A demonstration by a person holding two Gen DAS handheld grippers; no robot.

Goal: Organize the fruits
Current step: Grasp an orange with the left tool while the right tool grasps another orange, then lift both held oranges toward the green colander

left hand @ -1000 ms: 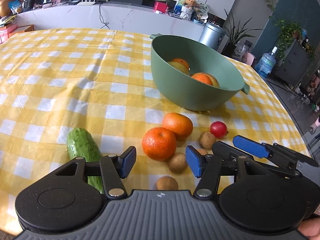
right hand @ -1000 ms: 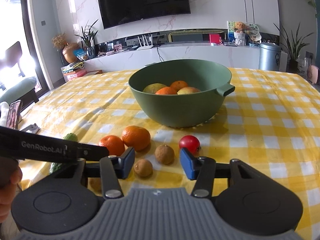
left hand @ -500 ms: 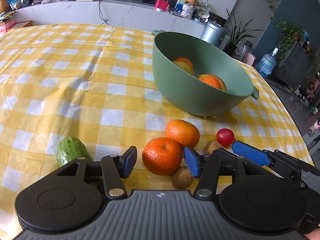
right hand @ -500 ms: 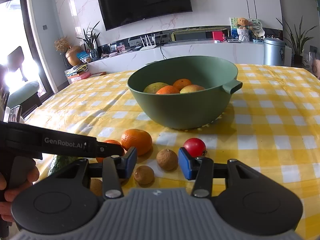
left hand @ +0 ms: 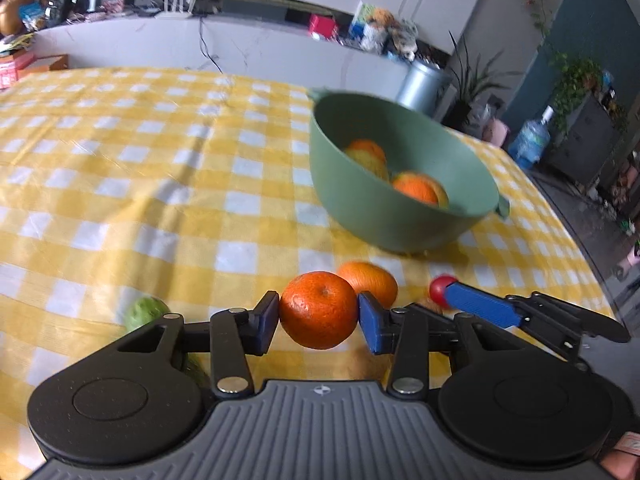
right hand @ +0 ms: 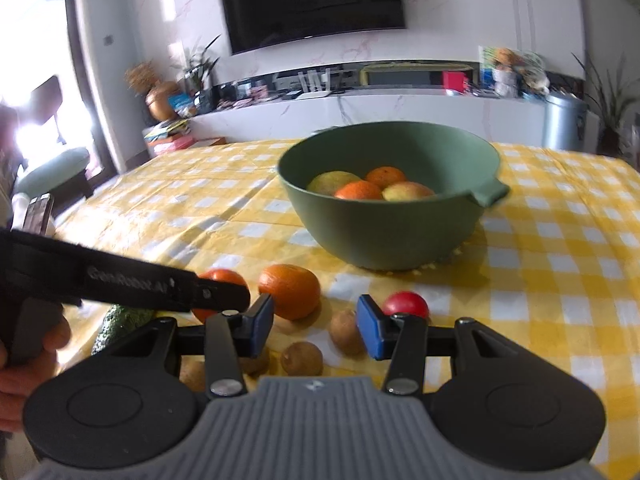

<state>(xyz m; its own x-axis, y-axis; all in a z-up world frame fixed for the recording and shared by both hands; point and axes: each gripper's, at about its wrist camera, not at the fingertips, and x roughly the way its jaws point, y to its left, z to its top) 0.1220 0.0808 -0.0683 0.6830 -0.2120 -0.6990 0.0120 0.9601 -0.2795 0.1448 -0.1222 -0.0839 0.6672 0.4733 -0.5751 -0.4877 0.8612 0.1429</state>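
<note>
Left tongs (left hand: 319,318): blue pads closed against both flanks of a round, dimpled orange mandarin (left hand: 319,310), stem dimple facing up. Whether the fruit is clear of the yellow-and-white checked tabletop (left hand: 160,208) I cannot tell; the frame is motion-blurred. The deep sage-green plastic bowl with side lugs (left hand: 384,220) lies at about 1 o'clock from the held mandarin, well apart, its rim higher than the fruit. Inside it: orange and yellowish fruit already heaped toward the far wall. Judgement: the coming move turns on that bearing, up and forward to 1 o'clock, with enough lift to pass the near rim. The fruit is near-spherical, so no long axis matters. A second orange mandarin (left hand: 370,282) sits just behind the held one at 1 o'clock, touching or nearly so; it may roll if brushed. Right tongs (right hand: 316,330): spread wide, holding nothing, low over the tabletop. In the right wrist view the small brown round fruits (right hand: 344,334) lie between and just below its pads, a small red tomato-like fruit (right hand: 406,306) at 1 o'clock of the right-hand pad, the bowl beyond at 12 to 1 o'clock. The left tool's black body crosses at 9 o'clock, so the two tools work close together. A bumpy green cucumber (right hand: 120,322) lies at 9 o'clock, long axis running toward the camera. The left hand is the committed one for this fruit; the right is nearer the brown fruits.
</note>
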